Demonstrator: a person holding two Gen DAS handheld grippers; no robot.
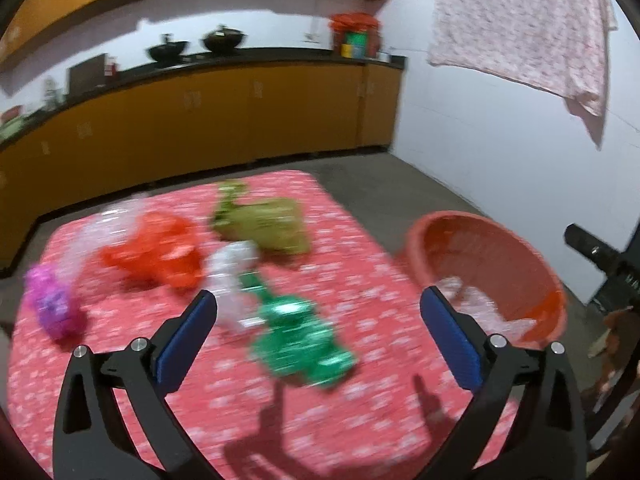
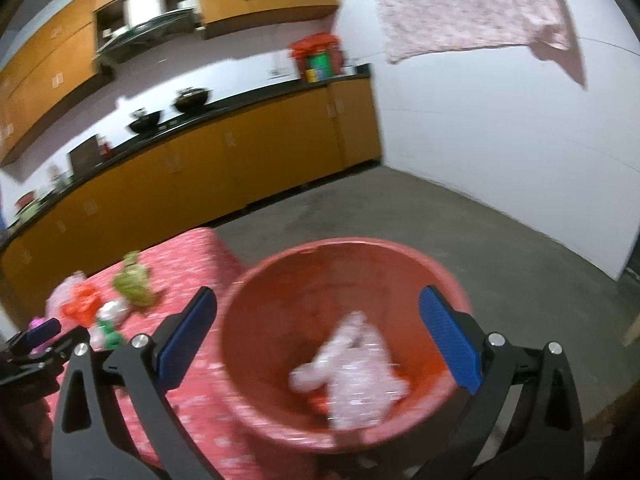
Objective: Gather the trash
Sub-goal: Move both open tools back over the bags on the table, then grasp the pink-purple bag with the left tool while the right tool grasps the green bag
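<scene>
Crumpled wrappers lie on the red patterned tablecloth (image 1: pixel 360 280): a green foil one (image 1: pixel 298 344), a clear one (image 1: pixel 232 276), a red one (image 1: pixel 156 256), an olive one (image 1: pixel 264 222), a purple one (image 1: pixel 54 304) and a clear pink one (image 1: pixel 108 220). My left gripper (image 1: pixel 318 312) is open and empty above the green wrapper. An orange-red basin (image 2: pixel 344 280) sits at the table's right edge with a pale wrapper (image 2: pixel 352 372) inside. My right gripper (image 2: pixel 318 312) is open and empty over the basin. The left gripper's fingers (image 2: pixel 40 332) show at the left of the right wrist view.
Yellow kitchen cabinets (image 1: pixel 240 116) with a black counter run along the back wall. A pink floral cloth (image 1: pixel 528 24) hangs on the white wall at right. A wooden chair (image 1: pixel 616 344) stands to the right of the table. The floor (image 2: pixel 440 216) is grey concrete.
</scene>
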